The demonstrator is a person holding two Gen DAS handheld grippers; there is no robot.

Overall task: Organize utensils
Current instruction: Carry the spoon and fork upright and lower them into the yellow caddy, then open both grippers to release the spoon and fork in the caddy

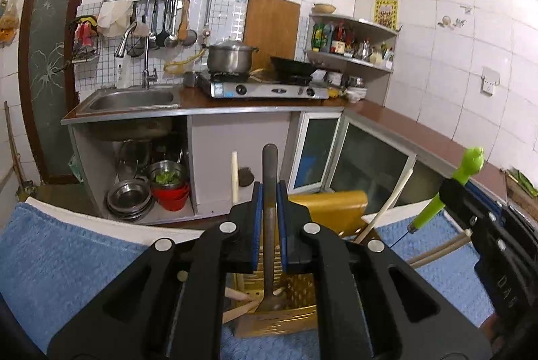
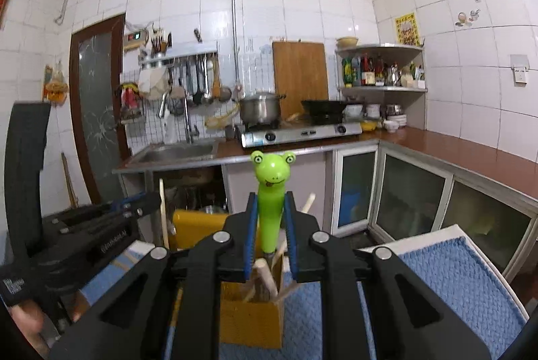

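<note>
My left gripper (image 1: 269,202) is shut on the dark metal handle of a spatula (image 1: 270,191), whose blade end points down into a yellow utensil holder (image 1: 296,299) on the blue towel. Wooden chopsticks (image 1: 383,208) stand in the holder. My right gripper (image 2: 271,218) is shut on a green frog-headed utensil (image 2: 270,191), held upright over the yellow holder (image 2: 252,323), where wooden handles (image 2: 265,276) stick up. The right gripper also shows in the left wrist view (image 1: 464,202), at the right, with the green utensil (image 1: 467,165).
A blue towel (image 1: 67,259) covers the white table (image 1: 101,218). A yellow chair back (image 1: 329,205) stands behind it. Further off are a counter (image 1: 235,106) with sink (image 1: 131,99), stove (image 1: 269,89), pot (image 1: 228,57), and hanging utensils (image 1: 168,23).
</note>
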